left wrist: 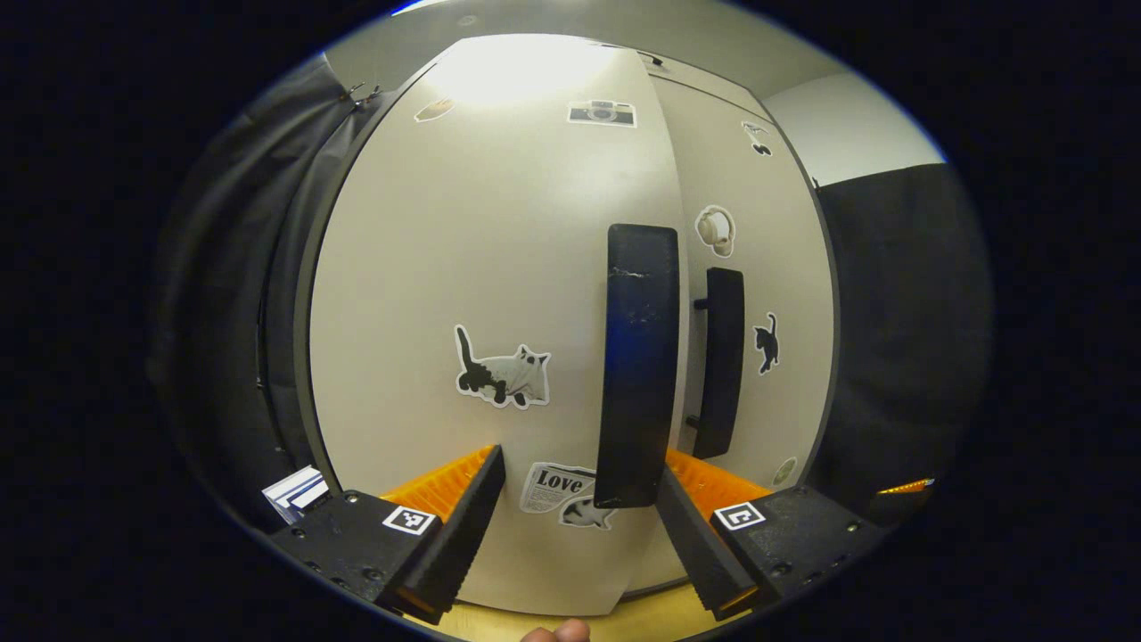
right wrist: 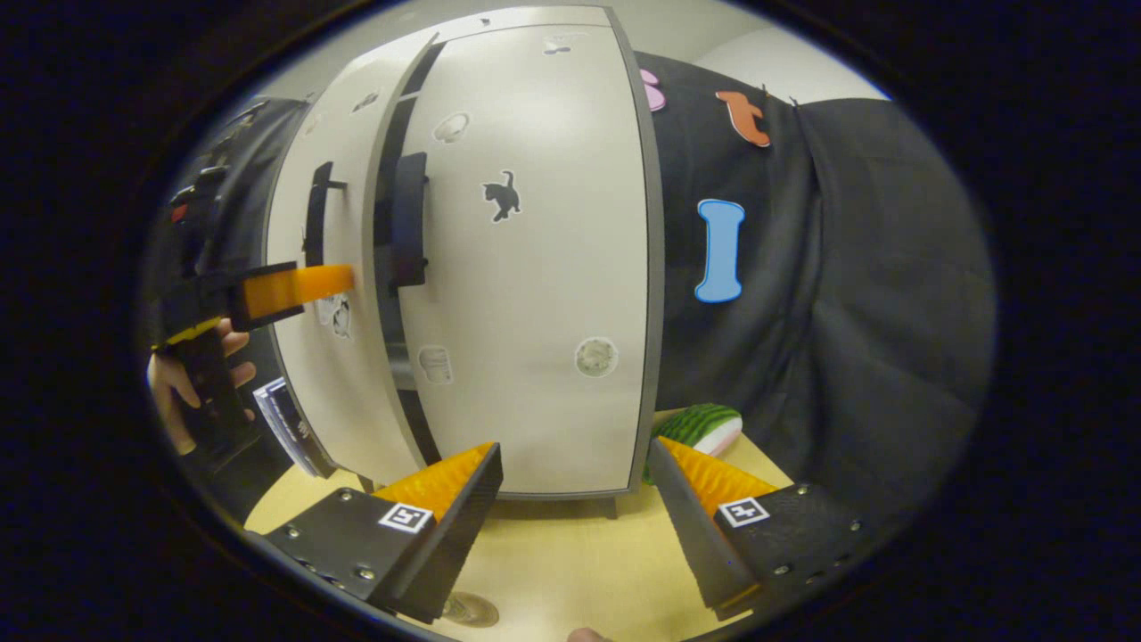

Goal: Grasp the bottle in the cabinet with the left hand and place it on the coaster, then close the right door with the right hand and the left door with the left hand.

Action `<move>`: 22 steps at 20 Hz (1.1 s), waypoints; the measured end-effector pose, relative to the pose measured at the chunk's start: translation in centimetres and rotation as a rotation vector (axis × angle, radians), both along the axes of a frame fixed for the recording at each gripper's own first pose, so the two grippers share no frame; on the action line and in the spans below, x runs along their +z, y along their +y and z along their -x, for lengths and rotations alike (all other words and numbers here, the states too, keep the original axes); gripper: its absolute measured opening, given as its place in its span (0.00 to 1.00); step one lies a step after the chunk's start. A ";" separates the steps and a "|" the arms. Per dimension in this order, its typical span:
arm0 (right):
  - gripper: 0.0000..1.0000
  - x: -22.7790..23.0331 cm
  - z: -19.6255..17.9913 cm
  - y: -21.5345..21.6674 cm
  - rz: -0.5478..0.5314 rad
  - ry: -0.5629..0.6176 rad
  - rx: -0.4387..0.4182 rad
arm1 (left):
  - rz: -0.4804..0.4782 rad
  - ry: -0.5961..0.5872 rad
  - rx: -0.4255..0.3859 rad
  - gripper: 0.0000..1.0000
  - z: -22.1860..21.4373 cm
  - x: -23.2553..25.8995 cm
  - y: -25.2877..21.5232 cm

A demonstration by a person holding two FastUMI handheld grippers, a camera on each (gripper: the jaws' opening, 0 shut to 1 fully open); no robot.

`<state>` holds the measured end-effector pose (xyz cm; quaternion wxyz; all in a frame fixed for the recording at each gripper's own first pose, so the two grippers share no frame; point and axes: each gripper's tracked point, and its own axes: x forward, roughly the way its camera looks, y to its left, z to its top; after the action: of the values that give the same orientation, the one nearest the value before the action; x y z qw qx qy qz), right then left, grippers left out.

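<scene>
While my left tongs (left wrist: 575, 499) hover spread wide and holding nothing before the cabinet (right wrist: 499, 267), I list the items from left to right. Left gripper view: a small stack of cards (left wrist: 297, 492) at the cabinet's foot; the left door (left wrist: 481, 312), bearing a cat sticker (left wrist: 504, 374) and its dark handle (left wrist: 637, 366), which stands between my fingertips, not gripped; the right door (left wrist: 758, 294) with its own handle (left wrist: 722, 361). Right gripper view: my left tongs (right wrist: 294, 290) held by a hand (right wrist: 178, 383) close against the left door, which stands slightly ajar; the right door, shut flush; a watermelon-slice toy (right wrist: 700, 423) on the bench (right wrist: 570, 553); my right tongs (right wrist: 575, 495), likewise spread and holding nothing. The bottle and the coaster I cannot locate.
</scene>
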<state>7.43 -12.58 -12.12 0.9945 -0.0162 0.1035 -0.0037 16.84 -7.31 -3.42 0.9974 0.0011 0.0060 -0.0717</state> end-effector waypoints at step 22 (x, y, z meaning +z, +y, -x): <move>1.00 3.4 4.6 0.2 -0.092 -0.040 0.045 | -0.025 0.017 0.134 0.99 3.2 1.9 -0.8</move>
<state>2.84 -12.38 -8.71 0.9959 0.0275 0.0833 0.0234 13.60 -8.12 -1.48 0.9998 0.0127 0.0153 -0.0046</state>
